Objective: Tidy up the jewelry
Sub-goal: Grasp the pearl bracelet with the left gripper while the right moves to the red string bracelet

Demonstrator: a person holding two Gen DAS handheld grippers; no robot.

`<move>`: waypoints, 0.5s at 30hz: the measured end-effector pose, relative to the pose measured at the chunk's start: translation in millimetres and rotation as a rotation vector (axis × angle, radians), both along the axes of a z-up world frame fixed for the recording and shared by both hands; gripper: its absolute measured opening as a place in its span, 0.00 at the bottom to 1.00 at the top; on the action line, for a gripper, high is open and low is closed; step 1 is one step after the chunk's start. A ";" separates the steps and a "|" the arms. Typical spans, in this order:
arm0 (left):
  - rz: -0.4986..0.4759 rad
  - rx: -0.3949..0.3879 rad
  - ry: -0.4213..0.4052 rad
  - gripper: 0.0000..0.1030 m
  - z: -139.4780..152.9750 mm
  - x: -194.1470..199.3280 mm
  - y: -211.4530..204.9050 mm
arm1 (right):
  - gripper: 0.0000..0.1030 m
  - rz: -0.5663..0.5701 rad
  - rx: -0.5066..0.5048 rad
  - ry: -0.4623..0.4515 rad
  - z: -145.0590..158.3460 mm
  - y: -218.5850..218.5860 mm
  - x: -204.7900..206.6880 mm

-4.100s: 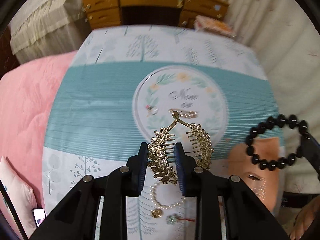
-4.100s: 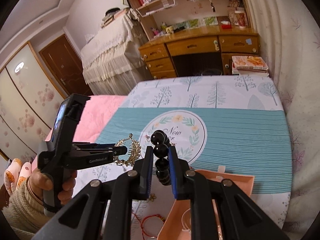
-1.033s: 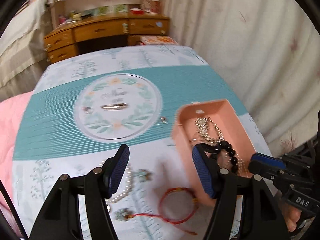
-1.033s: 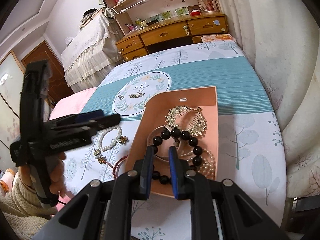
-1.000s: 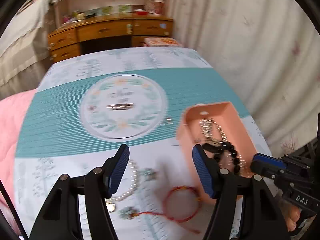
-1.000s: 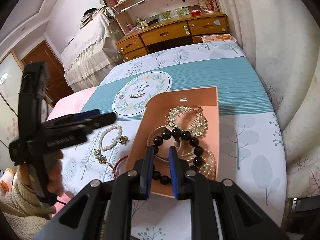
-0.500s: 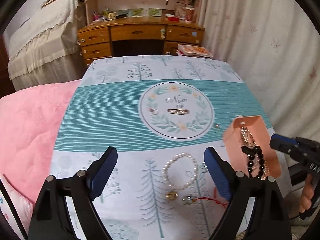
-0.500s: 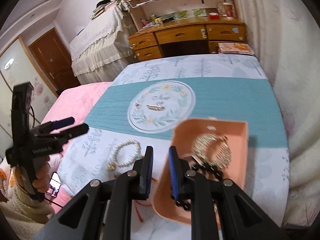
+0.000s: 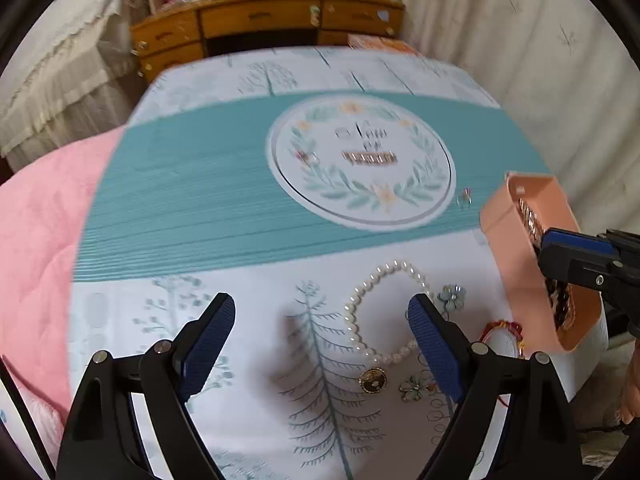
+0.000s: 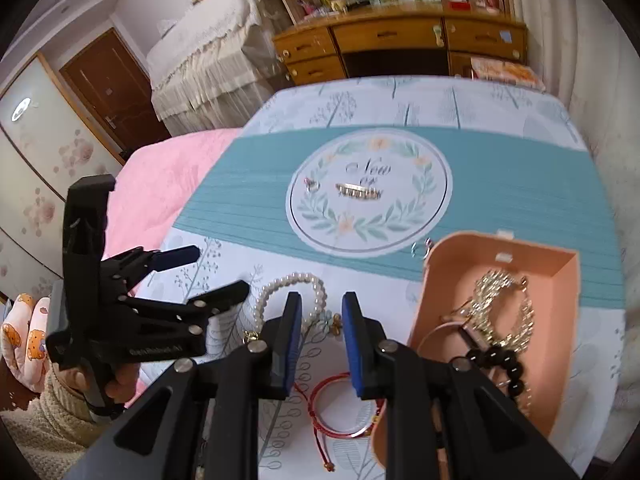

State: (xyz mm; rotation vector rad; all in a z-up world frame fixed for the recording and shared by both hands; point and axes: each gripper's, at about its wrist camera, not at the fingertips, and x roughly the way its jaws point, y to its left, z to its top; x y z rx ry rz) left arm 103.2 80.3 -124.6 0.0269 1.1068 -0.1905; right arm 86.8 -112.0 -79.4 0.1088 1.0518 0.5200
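Pearl-white beaded bracelet (image 9: 384, 312) lies loose on the tree-print tablecloth (image 9: 200, 216), right in front of the left gripper (image 9: 320, 336), whose blue pads are spread wide and empty, looking lined up to straddle it. Right gripper (image 10: 318, 332) hangs part-open, holding nothing, beside the peach plastic box (image 10: 560, 280) holding the black bead bracelet (image 10: 496, 364) and gold leaf comb (image 10: 500, 304).

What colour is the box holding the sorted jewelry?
The box is a peachy salmon pink, inside and out. It shows best in the right wrist view.
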 end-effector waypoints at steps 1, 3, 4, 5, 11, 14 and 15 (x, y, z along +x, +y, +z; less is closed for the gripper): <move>-0.009 0.000 0.009 0.84 -4.7 1.6 -2.4 | 0.20 -0.004 0.003 0.005 -1.7 -0.1 -0.1; -0.027 -0.001 0.029 0.84 -13.5 4.6 -6.3 | 0.20 -0.015 0.006 0.013 -6.3 0.0 -1.4; -0.037 -0.001 0.035 0.84 -17.0 6.1 -8.4 | 0.20 -0.017 0.003 0.013 -8.1 0.3 -1.9; -0.046 0.000 0.040 0.84 -20.0 7.5 -10.5 | 0.20 -0.019 -0.005 0.013 -10.5 1.2 -2.3; -0.073 0.015 0.074 0.70 -32.5 14.5 -16.0 | 0.20 -0.001 -0.006 0.050 -20.2 6.3 -7.2; -0.088 0.047 0.059 0.63 -32.7 13.4 -20.5 | 0.20 0.014 0.003 0.067 -22.7 7.4 -10.5; -0.095 0.057 0.053 0.61 -32.6 12.4 -22.6 | 0.20 0.020 0.005 0.074 -23.4 7.5 -12.1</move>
